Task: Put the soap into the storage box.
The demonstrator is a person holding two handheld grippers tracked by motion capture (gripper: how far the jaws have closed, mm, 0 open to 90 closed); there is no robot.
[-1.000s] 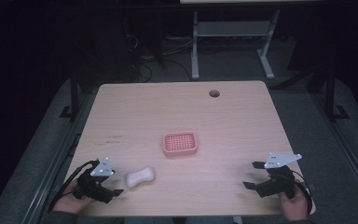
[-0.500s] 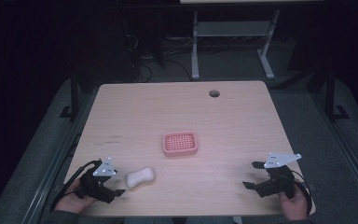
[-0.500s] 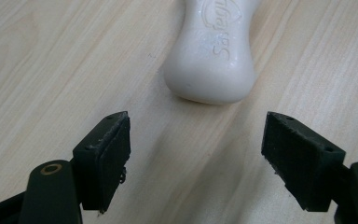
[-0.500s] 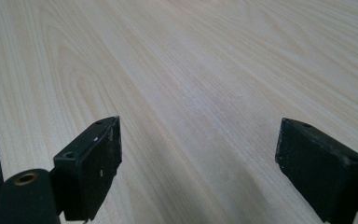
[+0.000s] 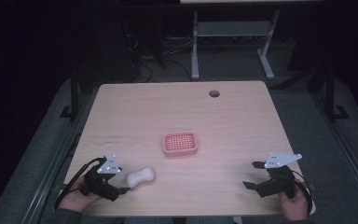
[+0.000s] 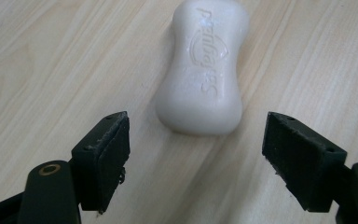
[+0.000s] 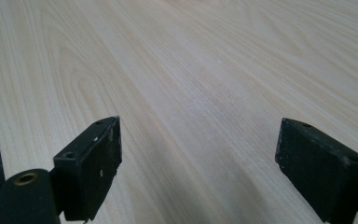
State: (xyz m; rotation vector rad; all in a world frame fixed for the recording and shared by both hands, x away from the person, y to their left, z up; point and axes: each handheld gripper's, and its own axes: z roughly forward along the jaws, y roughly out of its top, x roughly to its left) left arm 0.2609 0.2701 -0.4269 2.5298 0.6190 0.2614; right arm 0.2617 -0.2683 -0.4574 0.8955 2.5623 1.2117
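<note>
Barely anything is shifting: the left gripper (image 5: 121,190) is still sitting with jaws spread, not yet around the soap bar (image 6: 203,74) near the table's (image 5: 223,116) front-left corner. Probably a grasp is coming. The right gripper (image 5: 254,175) is idling released near the front-right corner.

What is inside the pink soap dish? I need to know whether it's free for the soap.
The pink soap dish shows just its own studded floor; no object lies in it. The soap bar lies on the table by the left gripper.
</note>
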